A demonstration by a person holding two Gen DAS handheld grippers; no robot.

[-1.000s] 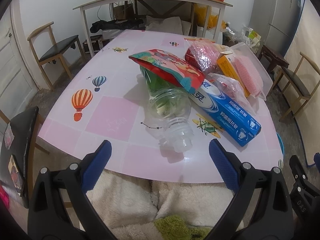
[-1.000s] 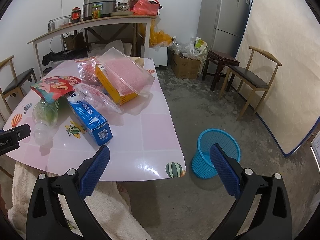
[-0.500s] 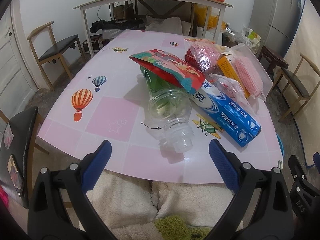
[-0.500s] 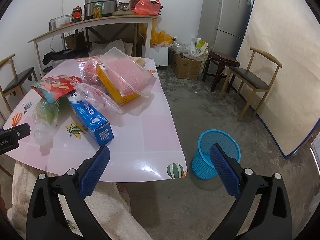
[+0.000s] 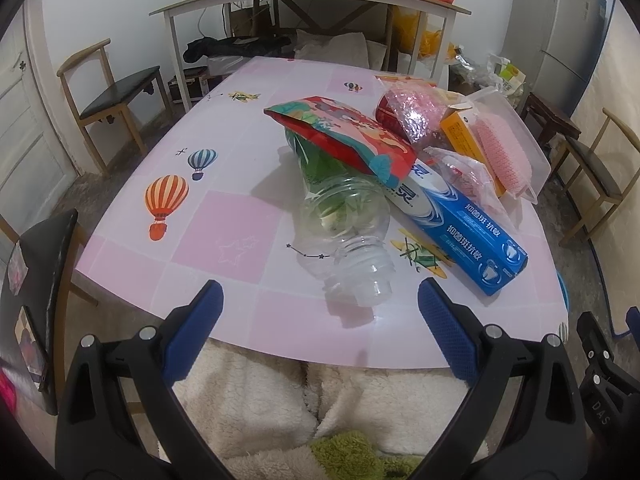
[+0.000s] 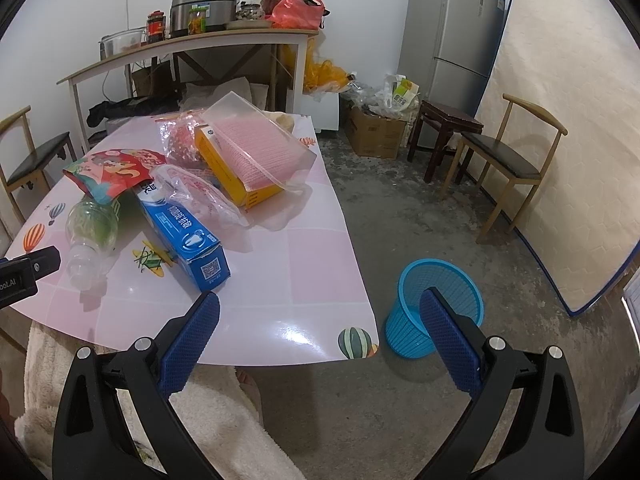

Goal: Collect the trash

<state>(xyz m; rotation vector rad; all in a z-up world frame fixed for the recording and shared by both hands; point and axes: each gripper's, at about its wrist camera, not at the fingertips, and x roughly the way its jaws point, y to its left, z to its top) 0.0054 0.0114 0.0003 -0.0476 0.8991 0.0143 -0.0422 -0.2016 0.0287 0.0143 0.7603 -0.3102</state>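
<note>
this is looking like a home dining room. a fridge (image 6: 452, 56) is standing by the wall, and a rice cooker (image 6: 203, 11) is sitting on a shelf table (image 6: 188, 46).

On the surface: one plastic bottle (image 5: 348, 228), one toothpaste box (image 5: 456, 224), one snack pouch (image 5: 344, 136), one orange box (image 6: 236, 168). On the floor: one blue basket (image 6: 436, 308).

Black gripper frames, 2 blue textured fingers (image 5: 196, 330) each (silver screws), cream fleece clothing

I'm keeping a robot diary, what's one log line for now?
left gripper open, empty | right gripper open, empty | plastic bottle on table | blue basket on floor
</note>
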